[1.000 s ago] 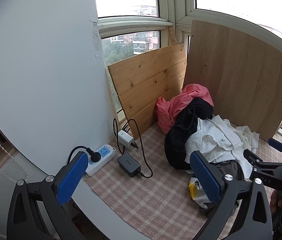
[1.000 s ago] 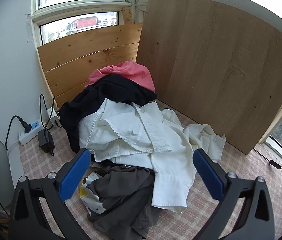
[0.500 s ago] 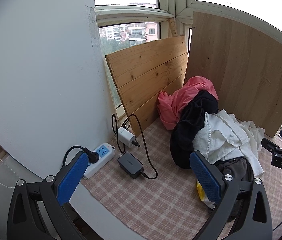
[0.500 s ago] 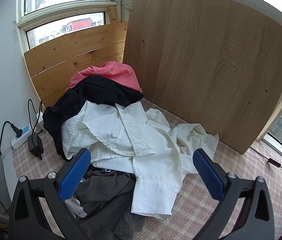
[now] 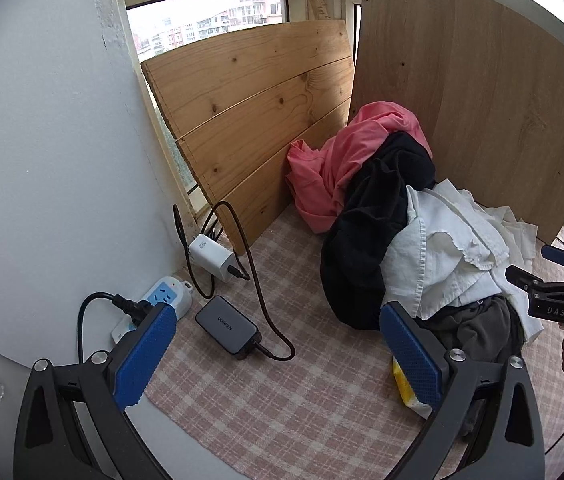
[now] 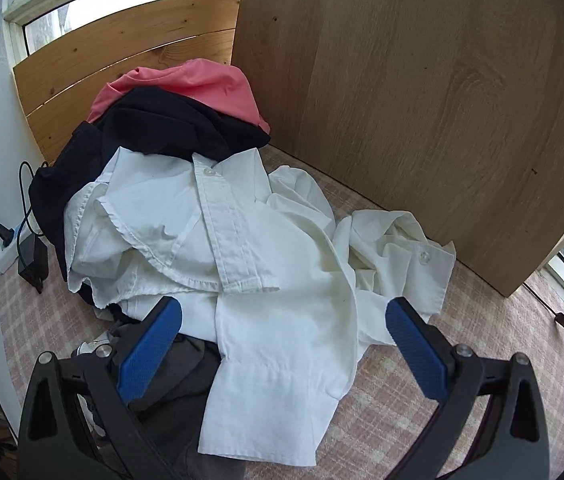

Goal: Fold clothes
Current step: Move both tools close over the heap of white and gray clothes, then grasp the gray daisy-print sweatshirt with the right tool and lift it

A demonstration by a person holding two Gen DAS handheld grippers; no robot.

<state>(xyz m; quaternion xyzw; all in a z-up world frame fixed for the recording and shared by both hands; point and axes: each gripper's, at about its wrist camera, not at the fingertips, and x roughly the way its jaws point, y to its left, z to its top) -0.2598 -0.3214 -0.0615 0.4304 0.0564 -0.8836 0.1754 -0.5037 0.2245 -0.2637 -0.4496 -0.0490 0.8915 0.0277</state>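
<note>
Chargers [image 5: 227, 328] show only leftward; both tools gape empty, right tool [image 6: 282, 350] perhaps over white shirt [image 6: 242, 248].

A pink checked cloth [image 5: 282, 396] covers the surface in a window corner, where a pine plank panel [image 5: 258, 120] and a larger oak-look board [image 6: 421, 92] lean against the glass. At the left, beside the white wall [image 5: 50, 152], lie a white power strip [image 5: 164, 300], a white charger [image 5: 212, 258] and a grey adapter [image 5: 228, 328] (marked UGREEN) with black cables.
</note>
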